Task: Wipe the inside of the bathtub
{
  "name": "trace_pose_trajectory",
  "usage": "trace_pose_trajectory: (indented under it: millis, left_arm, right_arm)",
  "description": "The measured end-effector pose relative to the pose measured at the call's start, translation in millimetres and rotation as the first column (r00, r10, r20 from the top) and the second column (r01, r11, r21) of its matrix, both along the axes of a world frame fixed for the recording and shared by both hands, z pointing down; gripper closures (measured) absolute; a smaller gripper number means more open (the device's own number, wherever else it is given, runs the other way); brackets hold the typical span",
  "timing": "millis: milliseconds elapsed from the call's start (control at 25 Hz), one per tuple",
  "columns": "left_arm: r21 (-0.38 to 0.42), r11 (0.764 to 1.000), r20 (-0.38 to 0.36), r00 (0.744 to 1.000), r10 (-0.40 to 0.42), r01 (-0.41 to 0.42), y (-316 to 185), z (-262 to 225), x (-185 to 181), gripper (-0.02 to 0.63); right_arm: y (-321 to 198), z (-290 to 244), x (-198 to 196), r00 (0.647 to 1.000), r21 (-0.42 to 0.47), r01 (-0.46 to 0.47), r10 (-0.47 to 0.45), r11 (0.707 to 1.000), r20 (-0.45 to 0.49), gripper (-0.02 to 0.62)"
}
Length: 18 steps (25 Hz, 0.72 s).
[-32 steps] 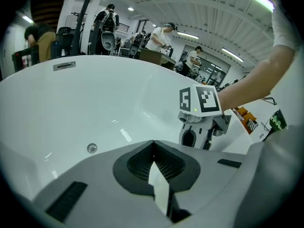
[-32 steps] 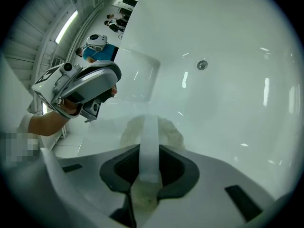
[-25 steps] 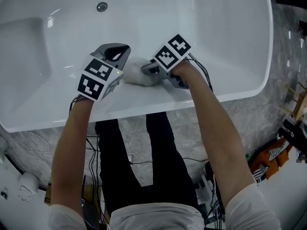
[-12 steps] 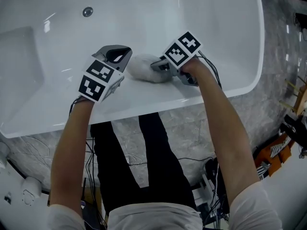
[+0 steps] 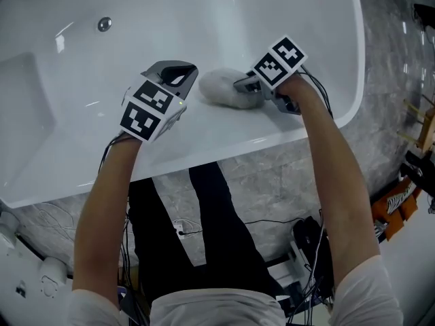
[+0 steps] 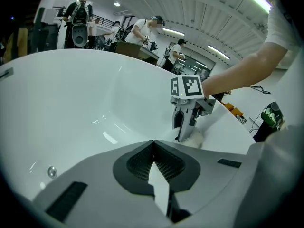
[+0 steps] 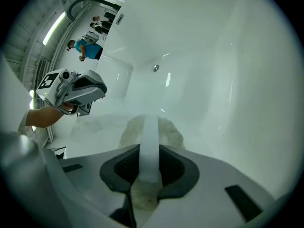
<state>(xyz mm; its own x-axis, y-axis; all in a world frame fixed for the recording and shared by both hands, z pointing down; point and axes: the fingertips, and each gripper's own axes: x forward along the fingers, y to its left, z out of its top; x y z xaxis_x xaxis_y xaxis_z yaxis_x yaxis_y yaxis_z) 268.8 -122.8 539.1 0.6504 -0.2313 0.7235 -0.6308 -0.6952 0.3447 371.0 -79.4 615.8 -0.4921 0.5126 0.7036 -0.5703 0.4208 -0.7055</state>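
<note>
The white bathtub (image 5: 204,138) fills the top of the head view, with its drain (image 5: 104,24) at the upper left. A white cloth (image 5: 219,87) is pressed against the tub's near inside wall, just under the rim. My right gripper (image 5: 239,87) is shut on it, and in the right gripper view the cloth (image 7: 153,129) bunches beyond the closed jaws (image 7: 149,151). My left gripper (image 5: 174,75) hovers just left of the cloth, shut and holding nothing. The left gripper view looks past its jaws (image 6: 153,144) to the right gripper (image 6: 187,122) and the cloth (image 6: 195,137).
Below the tub's near rim the person's dark legs (image 5: 204,236) stand on a grey marbled floor (image 5: 272,182) with cables. Orange and striped objects (image 5: 401,202) lie at the right edge. Several people (image 6: 142,30) stand far behind the tub.
Both grippers have shifted to the right along the tub's near wall, away from the drain. The cloth has slid along with the right gripper.
</note>
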Motion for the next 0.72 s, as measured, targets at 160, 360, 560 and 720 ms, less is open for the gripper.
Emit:
trace_pose_trajectory:
  millis: [160, 360, 560, 720]
  left_arm:
    - [-0.002, 0.999, -0.007, 0.999, 0.032, -0.032, -9, 0, 33, 0.594]
    - [-0.007, 0.999, -0.018, 0.999, 0.045, -0.045, -9, 7, 36, 0.594]
    - [-0.012, 0.998, -0.033, 0.998, 0.054, -0.054, -4, 12, 30, 0.594]
    - [-0.026, 0.998, -0.037, 0.997, 0.062, -0.063, -4, 16, 51, 0.594]
  right_arm:
    - [-14, 0, 46, 0.999, 0.009, -0.003, 0.004, 1.000, -0.043, 0.499]
    - [-17, 6, 63, 0.995, 0.009, -0.004, 0.005, 1.000, -0.096, 0.499]
    - [-18, 9, 68, 0.987, 0.034, 0.004, 0.001, 0.999, -0.158, 0.499]
    - [-29, 10, 102, 0.971, 0.068, 0.017, 0.000, 0.998, -0.240, 0.499]
